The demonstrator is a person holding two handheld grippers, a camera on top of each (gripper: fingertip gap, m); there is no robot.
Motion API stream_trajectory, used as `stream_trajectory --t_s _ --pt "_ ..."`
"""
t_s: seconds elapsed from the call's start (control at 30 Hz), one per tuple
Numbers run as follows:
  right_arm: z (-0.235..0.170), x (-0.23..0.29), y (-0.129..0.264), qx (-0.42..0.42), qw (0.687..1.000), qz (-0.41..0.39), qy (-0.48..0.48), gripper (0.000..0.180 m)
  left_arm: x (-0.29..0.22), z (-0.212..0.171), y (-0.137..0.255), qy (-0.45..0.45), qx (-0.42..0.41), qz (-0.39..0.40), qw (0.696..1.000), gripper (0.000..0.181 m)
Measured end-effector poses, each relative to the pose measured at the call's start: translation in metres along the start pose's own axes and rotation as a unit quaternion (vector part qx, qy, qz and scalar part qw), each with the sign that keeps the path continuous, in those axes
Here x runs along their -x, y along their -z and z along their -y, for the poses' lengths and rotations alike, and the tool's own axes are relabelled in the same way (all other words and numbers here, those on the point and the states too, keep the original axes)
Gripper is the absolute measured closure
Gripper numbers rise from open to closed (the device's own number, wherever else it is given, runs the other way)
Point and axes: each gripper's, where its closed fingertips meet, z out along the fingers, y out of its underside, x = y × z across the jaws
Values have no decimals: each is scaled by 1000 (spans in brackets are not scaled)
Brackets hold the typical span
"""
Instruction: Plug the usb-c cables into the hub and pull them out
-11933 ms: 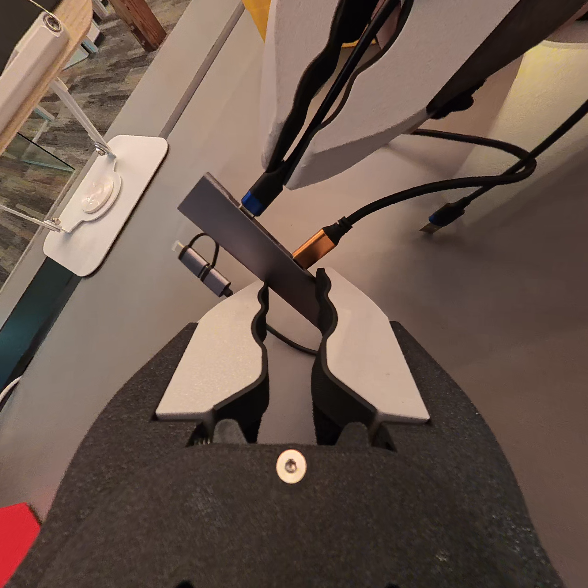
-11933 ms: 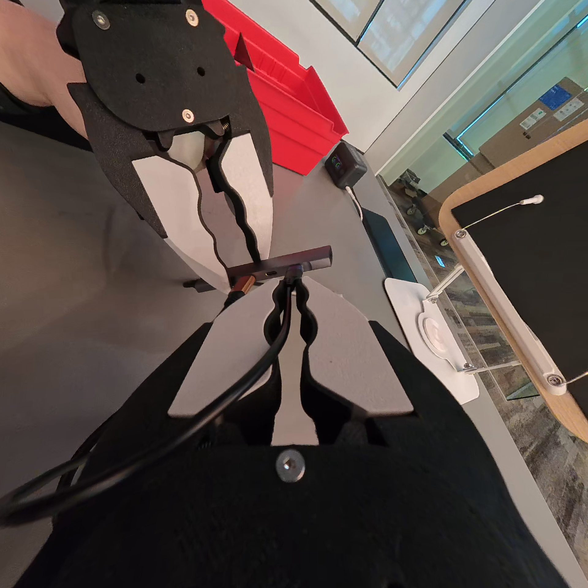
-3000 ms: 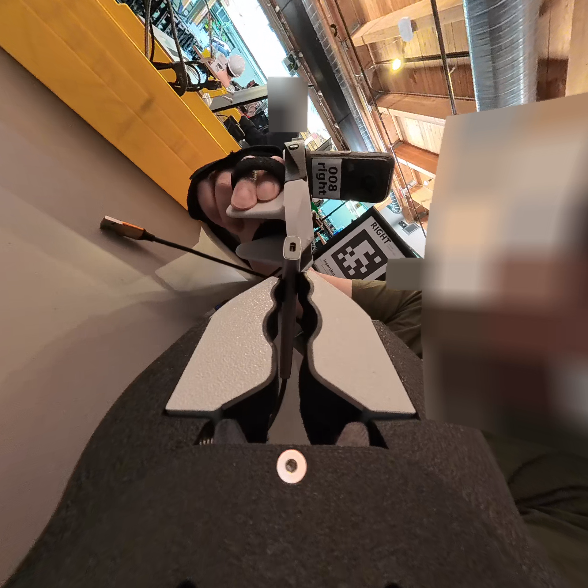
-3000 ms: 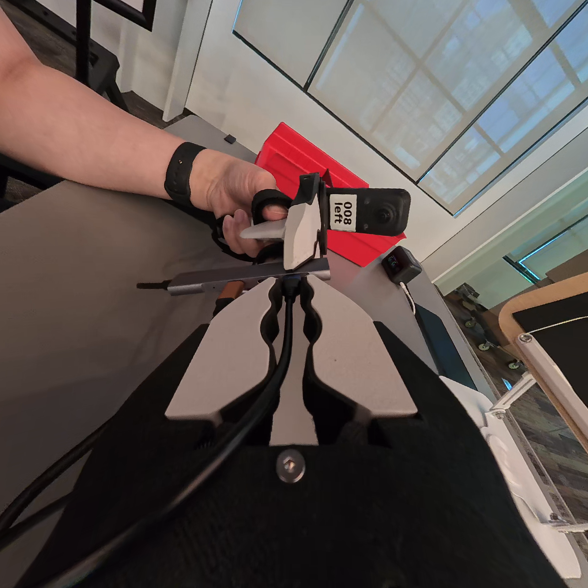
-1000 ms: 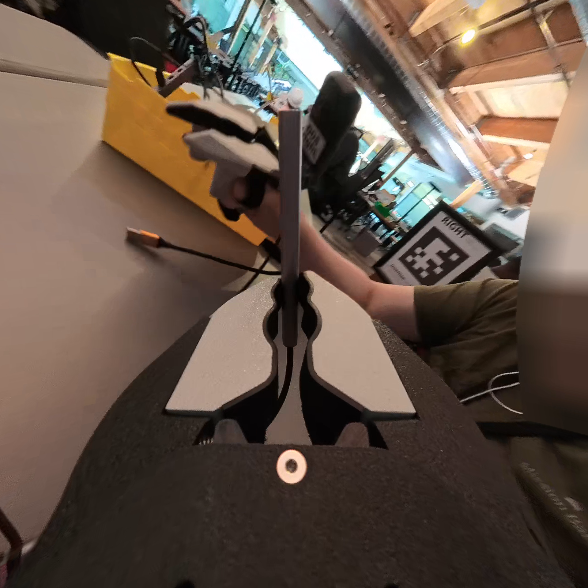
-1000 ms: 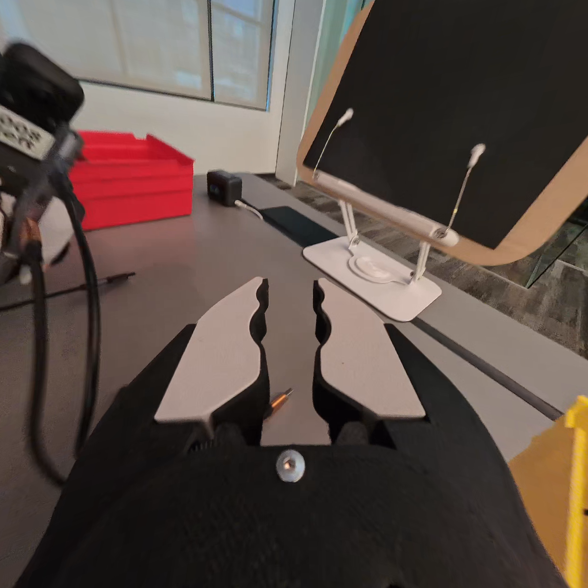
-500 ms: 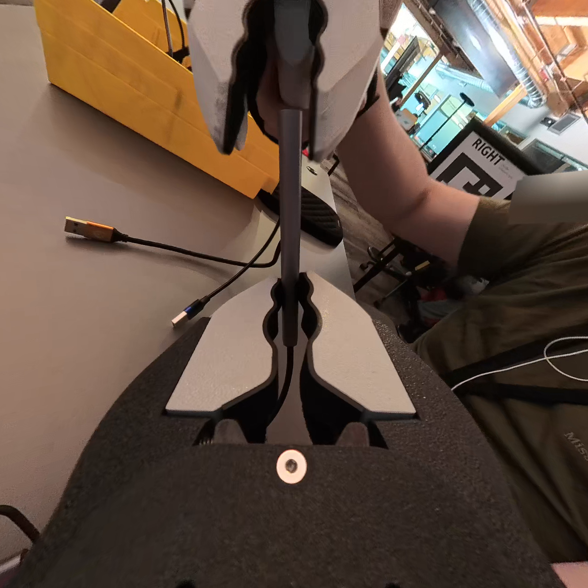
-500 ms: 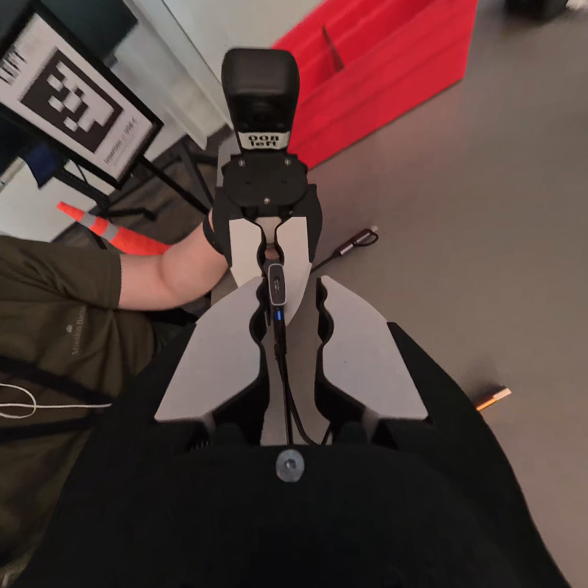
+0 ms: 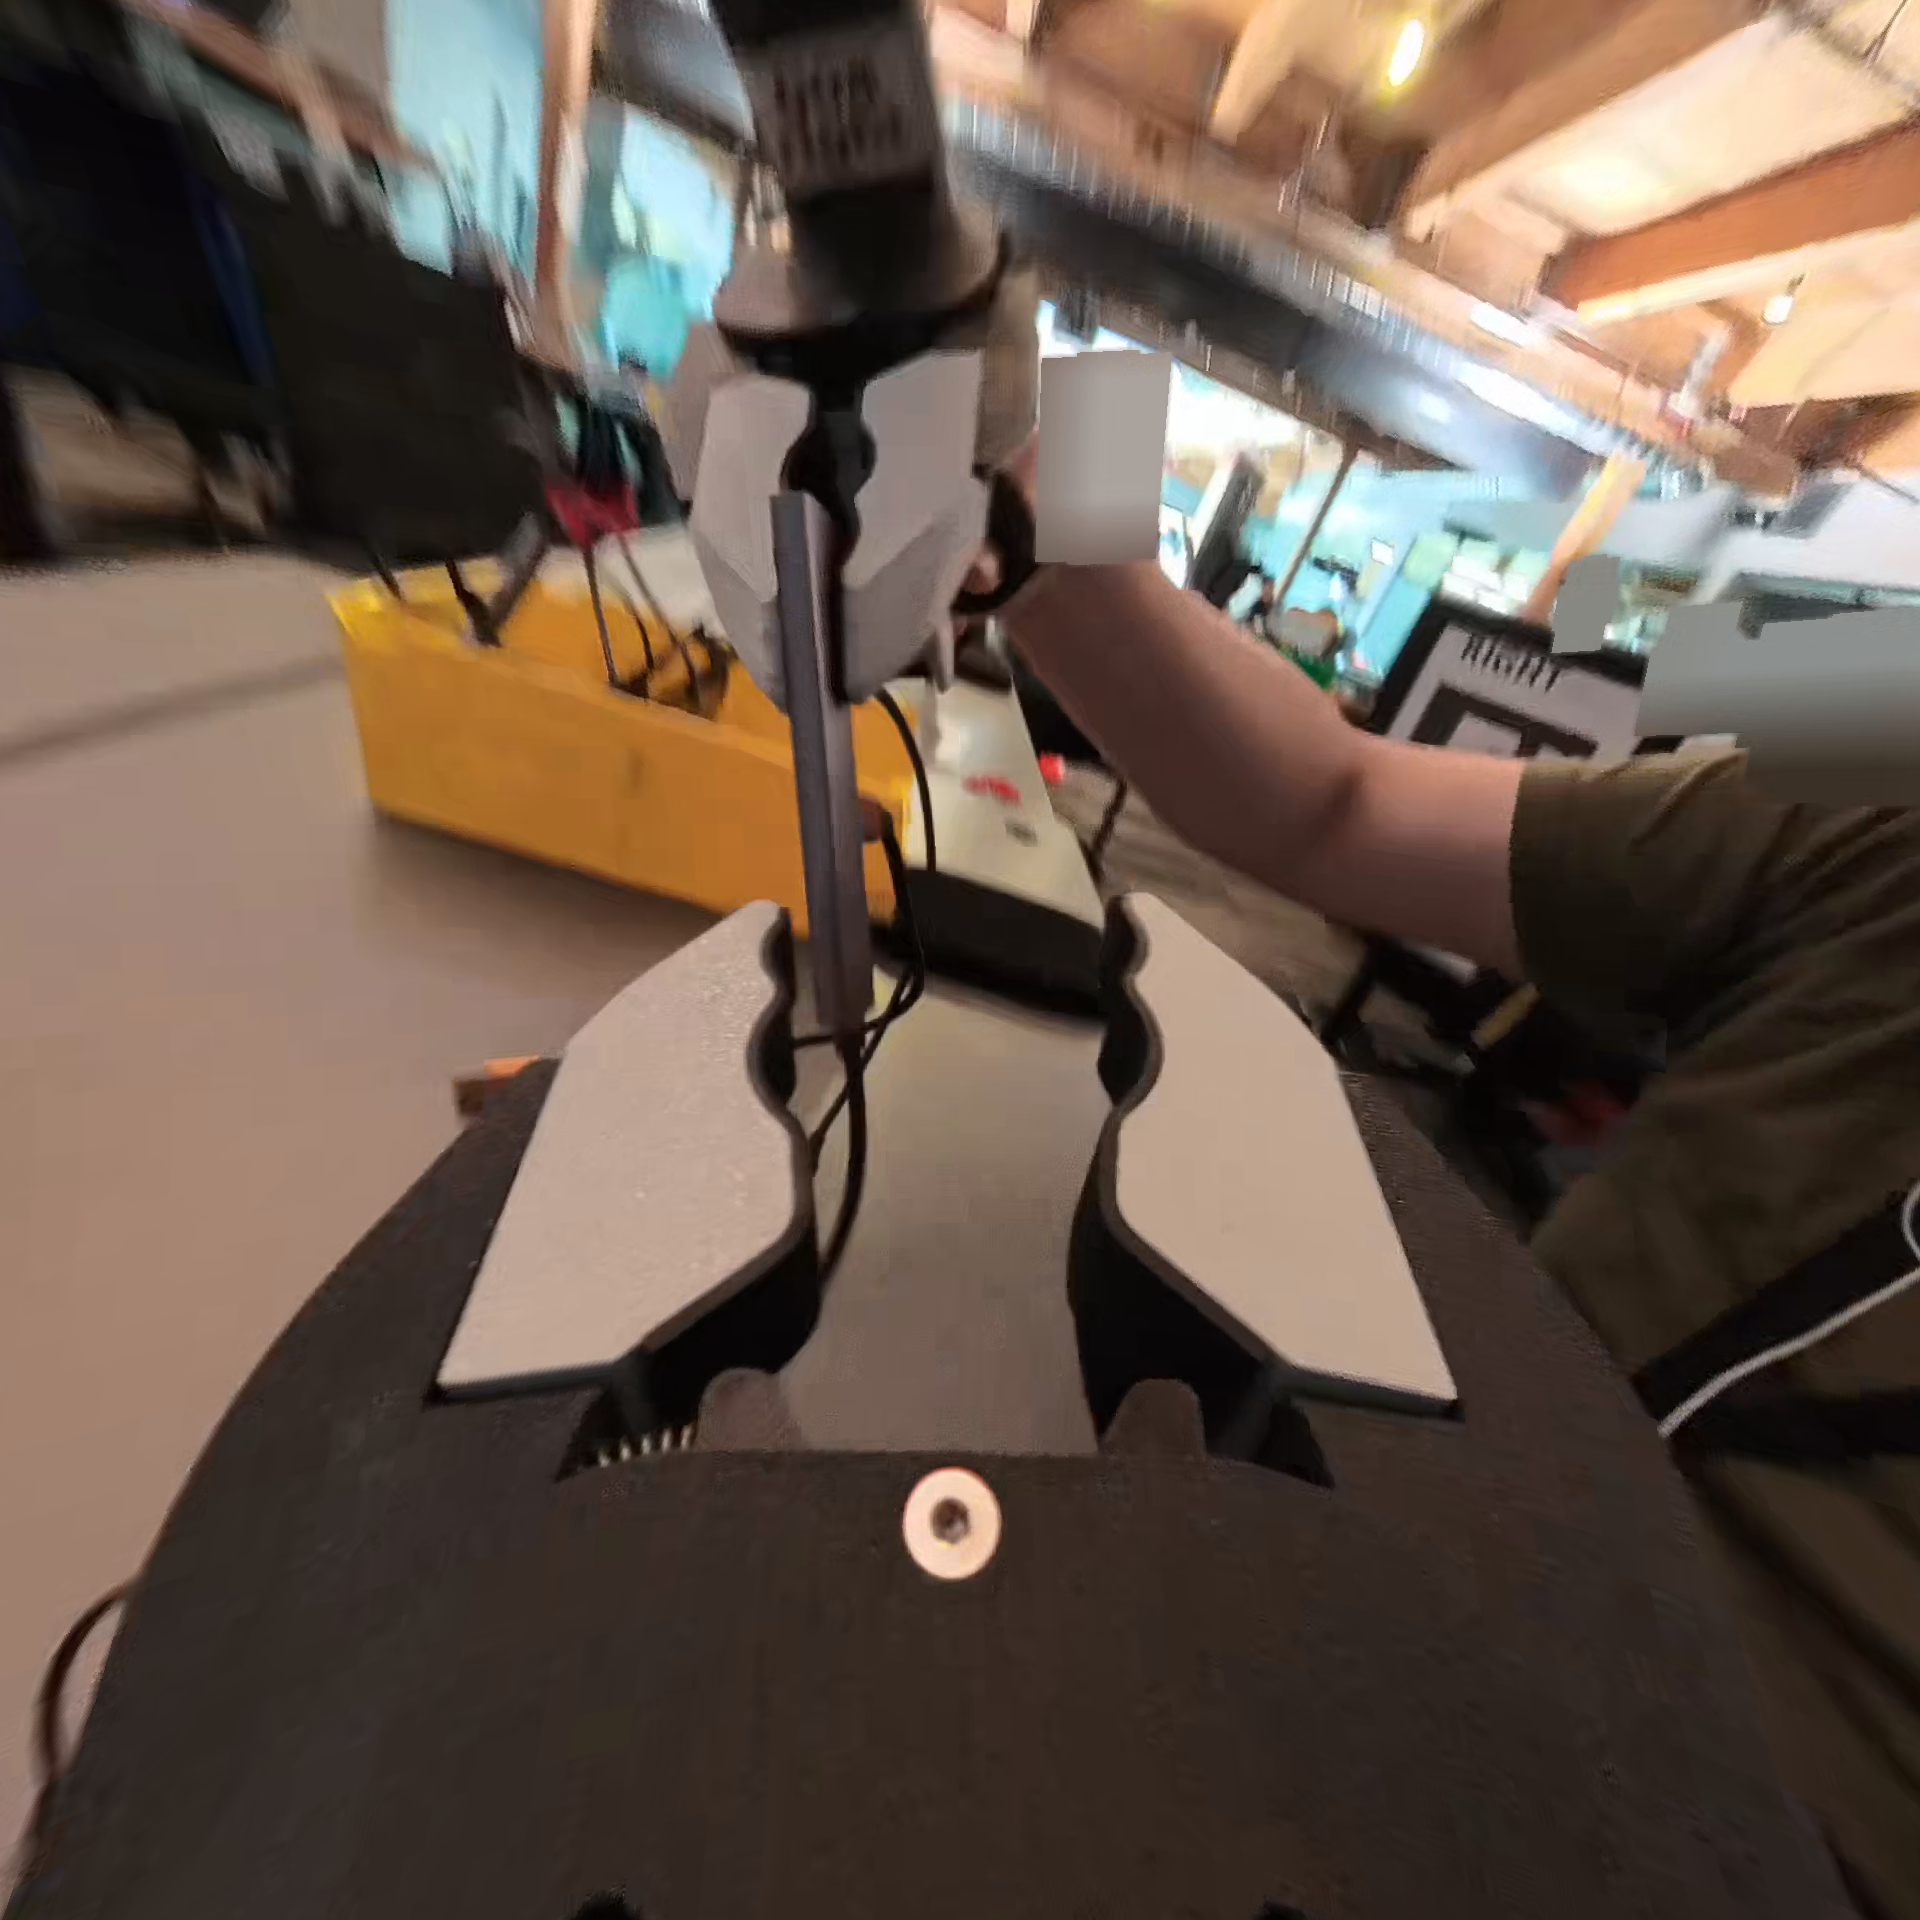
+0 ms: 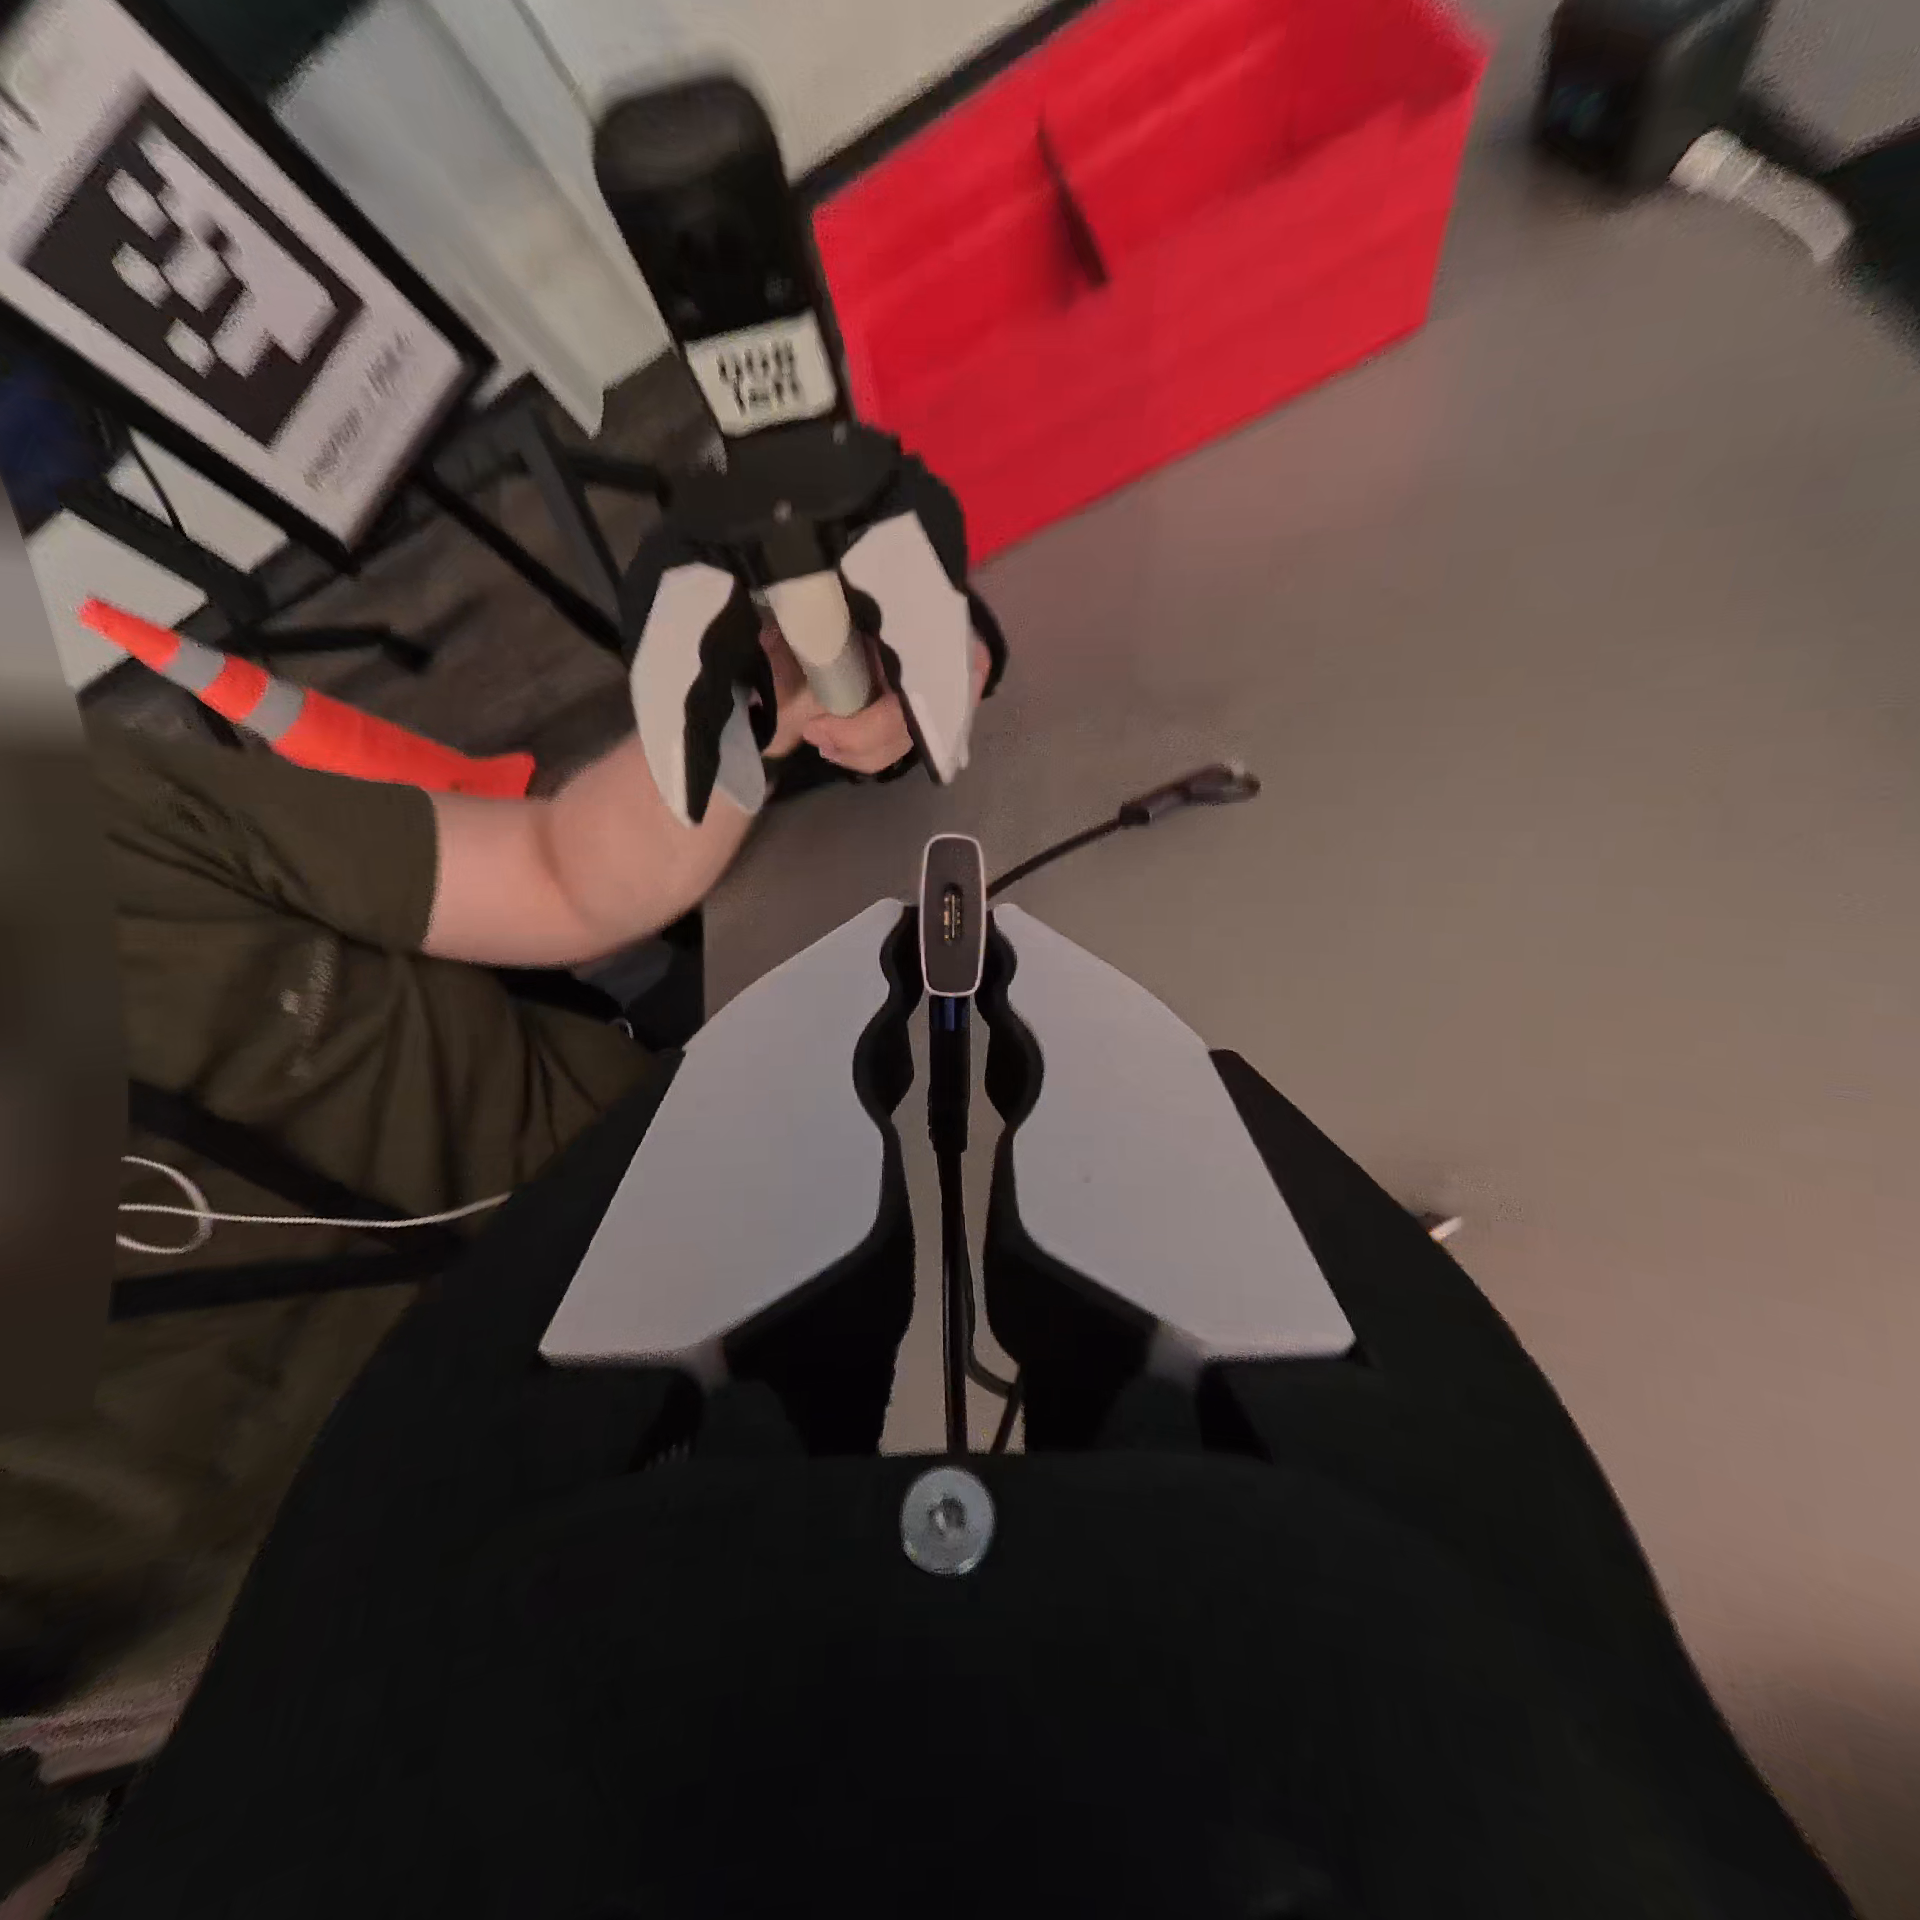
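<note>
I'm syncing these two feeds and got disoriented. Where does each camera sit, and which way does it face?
Left wrist view: on the left gripper, jaws open, looking across the table toward the yellow bin; the person's right forearm shows.
Right wrist view: on the right gripper, shut on the hub, looking down at the table and red bin; the left forearm shows.
Shared: the cameras face each other; both show the hub and the other gripper.

Hub [image 10: 952, 914] between right hand-held gripper [image 10: 950, 925] fingers; left hand-held gripper [image 10: 821, 764] beyond; bin [image 10: 1143, 260] behind on desk [image 10: 1507, 831].
</note>
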Motion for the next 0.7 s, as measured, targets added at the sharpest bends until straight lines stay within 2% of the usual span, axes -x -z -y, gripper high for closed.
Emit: stream_trajectory --t_s 0.07,0.17,0.27,0.37,0.5,0.7 --pt "28 9 49 -45 999 -6 6 169 -7 22 14 -27 -53 10 998 118" --pt "62 24 129 -88 995 -32 34 169 -8 33 26 -26 -85 12 996 119" --pt "73 29 201 -87 988 -77 102 169 -3 30 24 -1 -89 2 996 125" --pt "77 27 254 -113 978 -101 145 169 0 22 17 13 -70 -2 997 126" --pt "72 8 292 -115 967 -139 182 169 5 12 11 13 -46 5 999 128" --pt "42 -25 312 -131 966 -114 194 169 14 -1 6 25 -14 15 999 129"
